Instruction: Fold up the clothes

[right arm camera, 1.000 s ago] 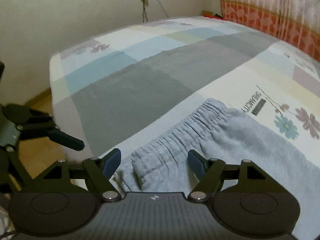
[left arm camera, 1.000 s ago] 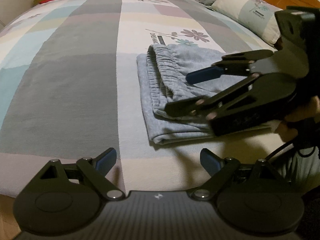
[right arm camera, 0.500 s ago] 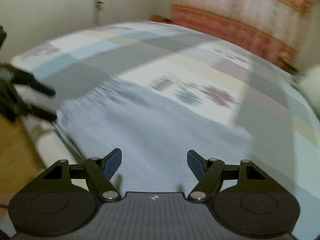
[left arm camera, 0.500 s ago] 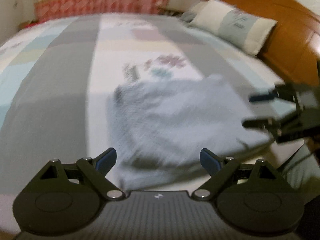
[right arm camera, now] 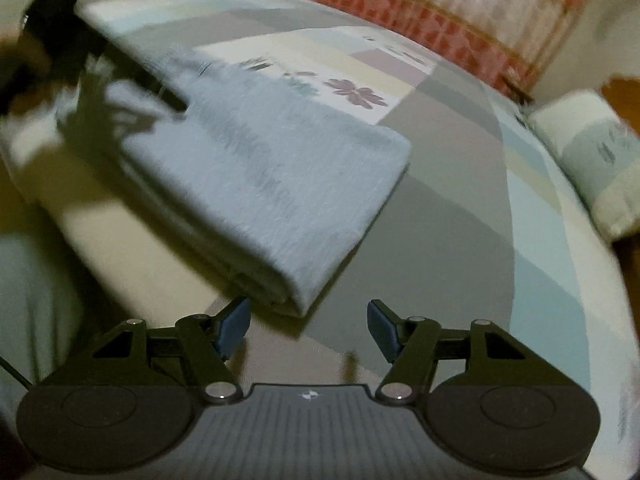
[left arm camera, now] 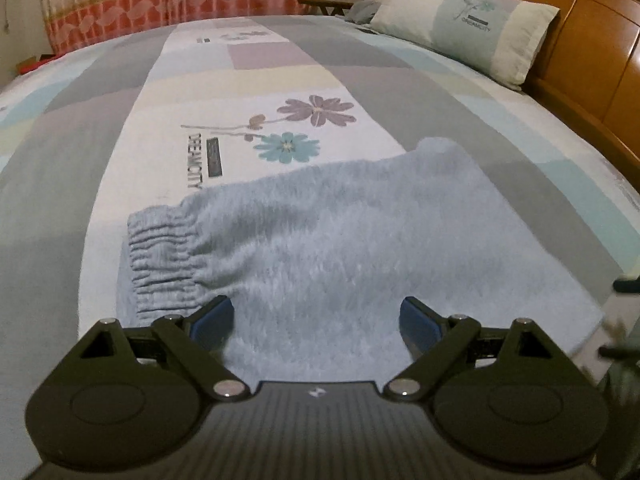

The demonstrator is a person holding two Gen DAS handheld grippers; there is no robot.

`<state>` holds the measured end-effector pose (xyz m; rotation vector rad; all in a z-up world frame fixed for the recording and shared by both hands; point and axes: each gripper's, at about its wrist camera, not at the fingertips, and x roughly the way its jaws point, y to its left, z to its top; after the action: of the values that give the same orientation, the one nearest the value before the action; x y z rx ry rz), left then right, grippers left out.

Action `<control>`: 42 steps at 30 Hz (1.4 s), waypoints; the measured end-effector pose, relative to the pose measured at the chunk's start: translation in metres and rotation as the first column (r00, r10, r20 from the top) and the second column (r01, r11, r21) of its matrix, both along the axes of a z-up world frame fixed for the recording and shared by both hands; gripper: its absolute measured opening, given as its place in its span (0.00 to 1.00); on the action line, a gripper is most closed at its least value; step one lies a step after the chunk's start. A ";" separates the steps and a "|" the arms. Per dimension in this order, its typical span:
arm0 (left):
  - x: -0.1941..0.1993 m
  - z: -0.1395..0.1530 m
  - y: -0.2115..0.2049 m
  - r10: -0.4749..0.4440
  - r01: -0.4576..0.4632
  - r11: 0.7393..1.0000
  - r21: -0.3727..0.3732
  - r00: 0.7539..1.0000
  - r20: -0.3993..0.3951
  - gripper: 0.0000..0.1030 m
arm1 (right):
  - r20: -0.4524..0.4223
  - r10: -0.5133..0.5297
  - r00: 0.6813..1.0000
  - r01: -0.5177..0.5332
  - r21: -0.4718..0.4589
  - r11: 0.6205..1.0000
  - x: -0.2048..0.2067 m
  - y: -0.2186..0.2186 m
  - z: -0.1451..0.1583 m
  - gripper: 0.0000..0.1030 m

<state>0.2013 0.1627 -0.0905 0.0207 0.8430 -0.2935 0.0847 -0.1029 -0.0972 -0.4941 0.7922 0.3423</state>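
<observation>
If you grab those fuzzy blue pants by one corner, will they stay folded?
Probably not. The pants look soft and floppy, so the stacked layers would likely droop open. The fuzzy cloth should grip well and not slide on the bed.

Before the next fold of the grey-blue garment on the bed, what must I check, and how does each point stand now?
1. Garment lies flat on the bed: ok.
2. Left gripper open, nothing held: ok.
3. Right gripper free of cloth: ok; its jaws are closing, the folded corner just ahead of them.
4. Waistband in view, bunched but reachable: ok.
5. Layers aligned at the folded corner: cannot tell, view blurred.
6. Pillow away from the garment: ok.
</observation>
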 end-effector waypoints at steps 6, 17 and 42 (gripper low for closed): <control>-0.018 0.015 0.003 -0.014 0.015 1.000 -0.010 0.999 0.032 0.89 | 0.125 0.110 0.986 -0.085 -0.189 0.978 -0.002 0.036 -0.013 0.68; -0.025 0.011 0.010 0.004 -0.004 1.000 -0.022 1.000 0.006 0.89 | 0.276 0.259 0.926 -0.140 -0.385 0.912 -0.002 0.064 -0.013 0.69; -0.023 -0.007 0.018 -0.007 0.007 1.000 0.007 1.000 -0.001 0.89 | 0.182 0.191 0.965 -0.087 -0.464 0.882 0.011 0.032 -0.031 0.84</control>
<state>0.1778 0.1811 -0.0970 0.0301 0.8452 -0.2973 0.0956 -0.0711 -0.1278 -1.0173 0.6143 0.2274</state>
